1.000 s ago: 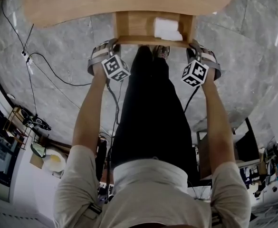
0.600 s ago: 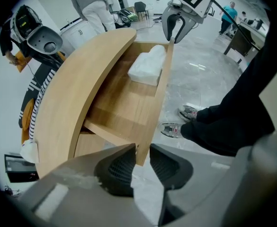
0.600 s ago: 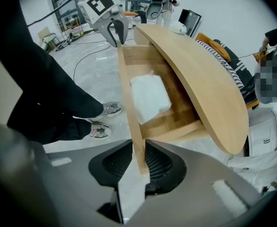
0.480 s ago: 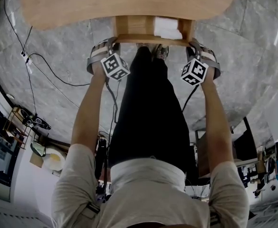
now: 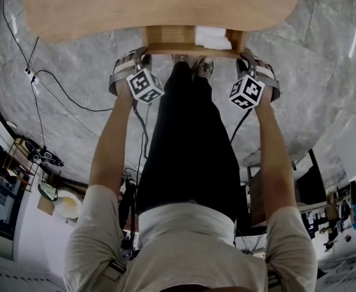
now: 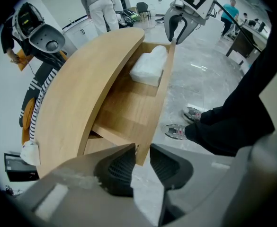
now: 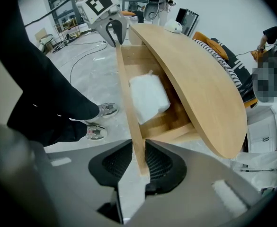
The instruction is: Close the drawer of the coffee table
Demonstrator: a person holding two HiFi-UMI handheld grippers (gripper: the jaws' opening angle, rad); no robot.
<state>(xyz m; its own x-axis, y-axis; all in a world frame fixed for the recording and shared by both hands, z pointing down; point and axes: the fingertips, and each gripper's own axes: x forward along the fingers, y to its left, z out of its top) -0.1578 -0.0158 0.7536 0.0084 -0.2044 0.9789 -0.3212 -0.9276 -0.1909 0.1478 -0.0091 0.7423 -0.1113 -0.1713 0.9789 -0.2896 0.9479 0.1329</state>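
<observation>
The wooden coffee table top (image 5: 165,5) fills the top of the head view. Its drawer sticks out a short way towards me, and a white folded packet (image 5: 213,37) lies inside. My left gripper (image 5: 145,53) is shut on the left end of the drawer front (image 5: 190,49), and my right gripper (image 5: 244,55) is shut on the right end. In the left gripper view the board's corner (image 6: 143,148) sits between the left gripper (image 6: 143,159) pads. In the right gripper view the right gripper (image 7: 139,162) clamps the board edge (image 7: 136,141), with the packet (image 7: 147,98) behind it.
My legs in black trousers (image 5: 190,139) and my shoes (image 5: 203,67) stand between the two grippers, close to the drawer. Black cables (image 5: 62,84) run over the grey marble floor at the left. People (image 6: 100,6) stand beyond the table's far side.
The drawer has slid further in under the table top, so less of the white packet shows. Both grippers have moved with it, away from me.
</observation>
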